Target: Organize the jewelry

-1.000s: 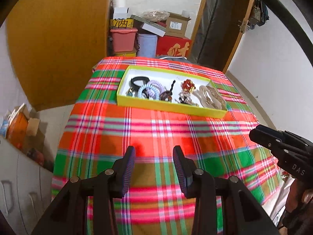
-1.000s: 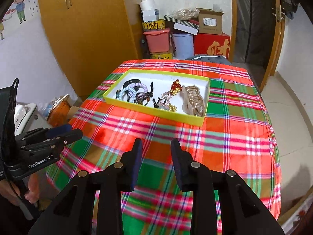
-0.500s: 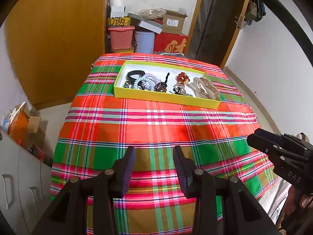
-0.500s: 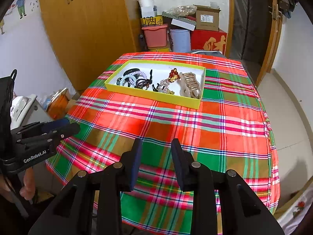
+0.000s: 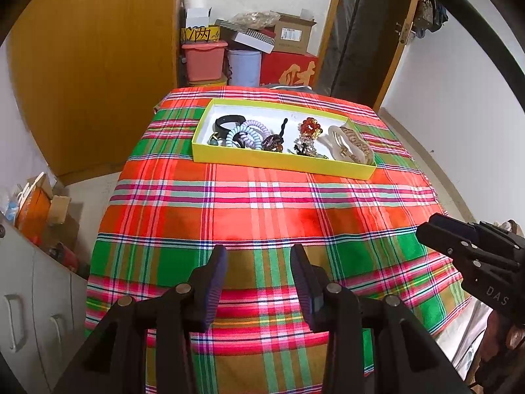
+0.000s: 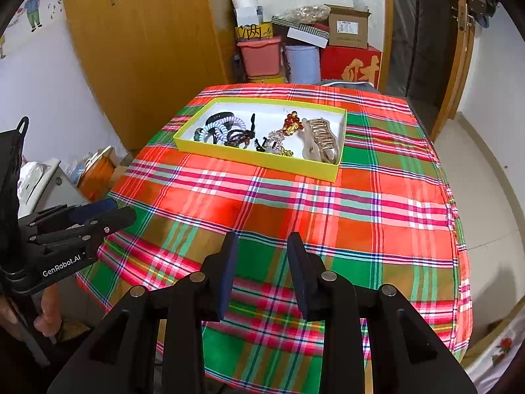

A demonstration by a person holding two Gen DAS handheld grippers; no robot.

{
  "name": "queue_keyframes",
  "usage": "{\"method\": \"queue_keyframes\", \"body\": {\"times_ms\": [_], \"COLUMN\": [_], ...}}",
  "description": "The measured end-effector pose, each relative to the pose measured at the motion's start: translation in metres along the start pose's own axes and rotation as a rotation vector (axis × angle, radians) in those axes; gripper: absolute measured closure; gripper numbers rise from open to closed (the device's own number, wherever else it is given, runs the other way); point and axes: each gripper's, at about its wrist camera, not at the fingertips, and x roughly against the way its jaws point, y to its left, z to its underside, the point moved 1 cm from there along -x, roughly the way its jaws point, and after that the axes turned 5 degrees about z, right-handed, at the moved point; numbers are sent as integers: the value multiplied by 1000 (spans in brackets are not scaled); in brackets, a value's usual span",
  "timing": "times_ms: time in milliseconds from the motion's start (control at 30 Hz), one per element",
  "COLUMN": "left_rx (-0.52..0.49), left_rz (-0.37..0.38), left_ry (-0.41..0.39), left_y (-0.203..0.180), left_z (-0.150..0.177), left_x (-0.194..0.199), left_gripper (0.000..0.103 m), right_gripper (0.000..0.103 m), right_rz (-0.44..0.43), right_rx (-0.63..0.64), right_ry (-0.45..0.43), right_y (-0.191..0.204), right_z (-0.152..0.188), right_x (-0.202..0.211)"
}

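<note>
A yellow tray [image 5: 282, 163] [image 6: 259, 161] sits at the far side of a table with a plaid cloth [image 5: 262, 210] [image 6: 295, 203]. It holds coiled hair ties [image 5: 246, 133] [image 6: 218, 128], a black band [image 5: 228, 120], a red bead ornament [image 5: 310, 128] [image 6: 292, 123] and a beige hair claw [image 5: 351, 144] [image 6: 323, 138]. My left gripper [image 5: 258, 262] is open and empty above the near edge of the table. My right gripper [image 6: 262, 249] is open and empty, also well short of the tray. Each shows at the edge of the other's view.
A wooden wardrobe [image 6: 141, 49] stands at the left. Stacked boxes and bins [image 5: 249, 52] [image 6: 302, 46] sit behind the table. A dark door [image 6: 423, 32] is at the right. A white cabinet [image 5: 36, 295] stands at the near left.
Both grippers have pulled back and up from the tray, which now looks smaller and farther away. Both stay open and empty.
</note>
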Motion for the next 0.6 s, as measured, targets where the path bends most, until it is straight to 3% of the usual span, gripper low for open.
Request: {"method": "queue_keyframes", "body": {"times_ms": [600], "left_rx": [-6], "left_rz": [-24], "left_ry": [8], "left_y": [1], "left_z": [3], "left_x": [-4], "left_gripper": [63], "right_gripper": [71], "right_rz": [3], "right_rx": [1], "right_ry": [7], "right_y": [1], "right_z": [0], "right_x": [-1]}}
